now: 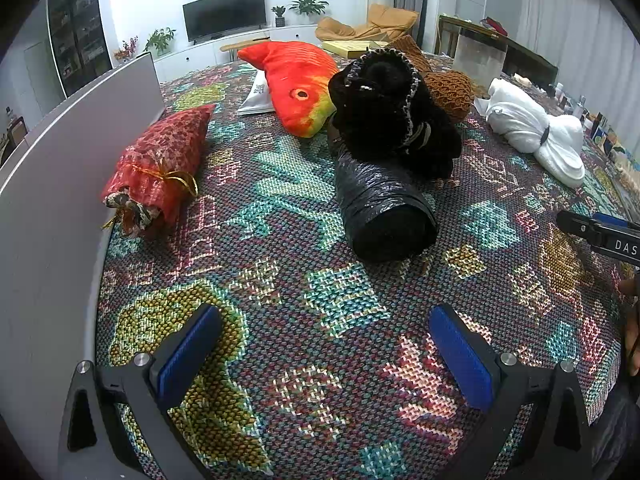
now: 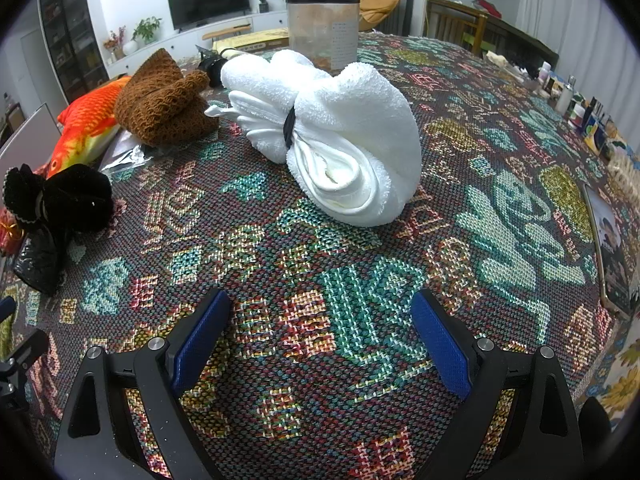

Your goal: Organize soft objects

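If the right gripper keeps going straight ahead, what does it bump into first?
Most likely the rolled white towel. The right gripper is open and empty, with only patterned tablecloth between its fingers and the towel, which lies straight ahead. How high the gripper sits is hard to judge, so it might graze the cloth first.

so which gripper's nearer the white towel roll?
Right. The right gripper faces the white towel roll just ahead; the left gripper sits farther, toward the black roll.

Pouch point(image 1: 160, 164) lay by tablecloth's point(image 1: 280, 320) left edge; fish pillow point(image 1: 296, 80) behind; plastic roll point(image 1: 380, 208) centre, towel point(image 1: 536, 128) right.
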